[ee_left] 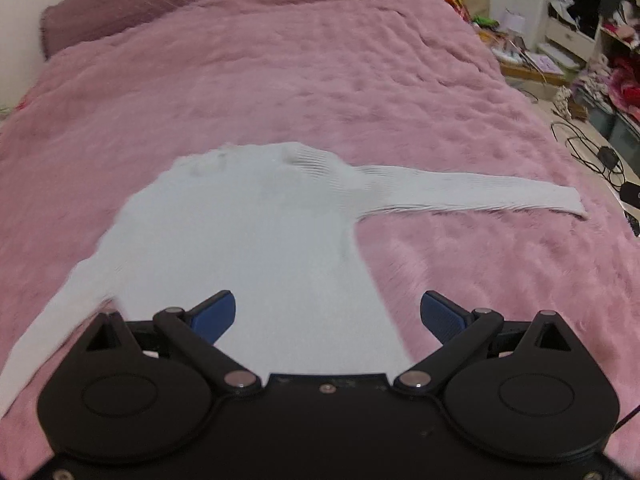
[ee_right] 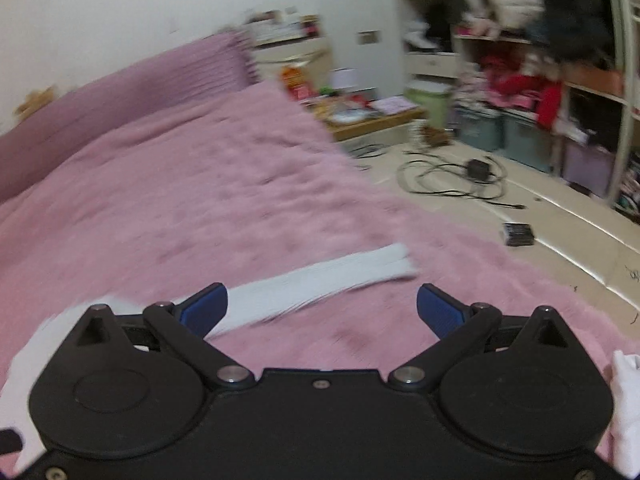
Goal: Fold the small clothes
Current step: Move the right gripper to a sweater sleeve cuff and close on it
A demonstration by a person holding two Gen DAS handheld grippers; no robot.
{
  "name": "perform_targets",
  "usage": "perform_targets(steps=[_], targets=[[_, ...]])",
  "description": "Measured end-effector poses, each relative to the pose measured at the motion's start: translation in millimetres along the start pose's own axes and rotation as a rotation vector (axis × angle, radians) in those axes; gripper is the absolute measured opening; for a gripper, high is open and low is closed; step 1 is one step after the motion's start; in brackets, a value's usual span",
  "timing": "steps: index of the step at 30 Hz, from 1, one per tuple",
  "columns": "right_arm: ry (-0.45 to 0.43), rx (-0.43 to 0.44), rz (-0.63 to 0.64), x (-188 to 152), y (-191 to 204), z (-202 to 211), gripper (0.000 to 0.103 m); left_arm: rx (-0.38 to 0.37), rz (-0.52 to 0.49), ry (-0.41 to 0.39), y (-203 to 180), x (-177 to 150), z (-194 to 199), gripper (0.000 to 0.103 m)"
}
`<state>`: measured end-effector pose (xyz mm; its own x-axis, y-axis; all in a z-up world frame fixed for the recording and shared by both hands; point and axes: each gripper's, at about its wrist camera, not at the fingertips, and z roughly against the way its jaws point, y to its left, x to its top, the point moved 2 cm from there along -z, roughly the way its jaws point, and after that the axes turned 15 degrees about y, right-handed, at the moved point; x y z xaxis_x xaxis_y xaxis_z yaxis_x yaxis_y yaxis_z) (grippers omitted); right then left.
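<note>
White sweater [ee_left: 256, 232] lying flat on the pink bed [ee_left: 320, 80].

The left tool [ee_left: 328, 314] is wide open, holding nothing, with the sweater just in front of and under it. The right tool [ee_right: 322, 310] is wide open too, with one long sleeve [ee_right: 320, 276] lying just ahead of it.

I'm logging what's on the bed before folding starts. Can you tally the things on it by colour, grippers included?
White: 2, the white ribbed knit sweater and a white crumpled cloth at the right wrist view's edge
Pink: 1, the pink fluffy blanket
Black with blue pads: 2, the left gripper and right gripper, both open
Total: 5
</note>
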<state>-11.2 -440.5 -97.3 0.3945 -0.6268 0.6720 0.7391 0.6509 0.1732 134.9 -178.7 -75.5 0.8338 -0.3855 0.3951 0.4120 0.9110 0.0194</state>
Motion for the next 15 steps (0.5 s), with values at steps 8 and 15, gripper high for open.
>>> perform_targets(steps=[8, 15], targets=[[0.102, -0.068, -0.215, 41, -59, -108, 0.100, -0.030, -0.007, 0.094, -38, 65, -83, 0.103], [0.230, -0.015, -0.403, 51, -87, -171, 0.093, -0.027, -0.020, 0.100, -57, 98, -121, 0.103]])
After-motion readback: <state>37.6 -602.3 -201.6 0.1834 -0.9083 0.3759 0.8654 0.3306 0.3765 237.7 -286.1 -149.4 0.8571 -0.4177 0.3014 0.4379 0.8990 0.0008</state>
